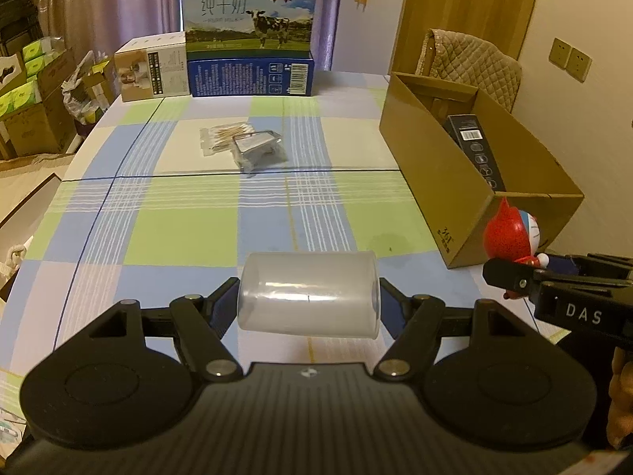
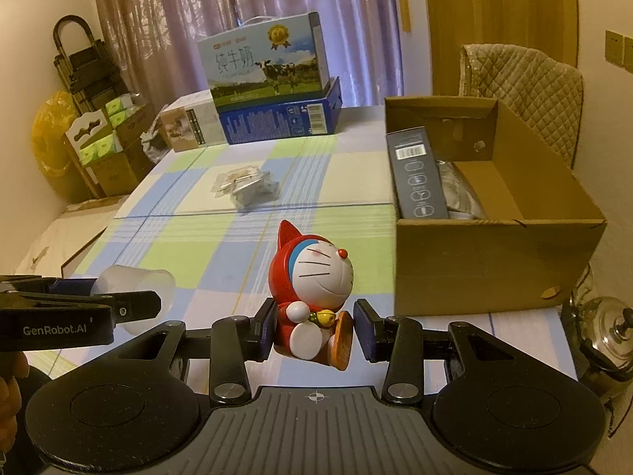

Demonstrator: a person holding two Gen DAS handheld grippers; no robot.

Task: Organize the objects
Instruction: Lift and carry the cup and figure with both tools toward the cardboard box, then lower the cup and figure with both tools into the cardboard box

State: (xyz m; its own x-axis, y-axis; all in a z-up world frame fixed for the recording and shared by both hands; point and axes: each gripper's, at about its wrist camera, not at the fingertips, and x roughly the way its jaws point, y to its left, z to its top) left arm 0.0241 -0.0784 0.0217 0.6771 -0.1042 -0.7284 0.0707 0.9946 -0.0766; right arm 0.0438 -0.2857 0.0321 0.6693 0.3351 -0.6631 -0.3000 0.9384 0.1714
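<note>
Together the two wrist views split the scene. From the left wrist, the left gripper (image 1: 309, 297) has its fingers (image 1: 227, 291) clenched on the two ends of a clear plastic cup (image 1: 309, 292), which lies sideways between them above the checked desk (image 1: 190, 213). That view also catches the right gripper (image 1: 514, 277) from the side at the right edge, with only the red back of the cat figurine (image 1: 510, 237) showing above it, so the hold cannot be judged there.

From the right wrist, the right gripper (image 2: 316, 330) shows plainly: the figurine (image 2: 312, 297), red-hooded with a white face and a gold bell, sits upright between the blue pads, the left pad touching its side; the right pad stands just beside its raised orange foot, and whether it touches I cannot tell. This view looks down into the open cardboard box (image 2: 494, 261) to the right, where a dark slim carton (image 2: 415, 174) leans against the near-left wall with something silvery beside it; the left wrist sees only the carton's top.

Farther along the desk both views show a small heap of clear packets (image 1: 245, 144), and at the far edge a milk carton (image 1: 251, 12) with a cow on it stands atop a blue box (image 1: 251, 77).
</note>
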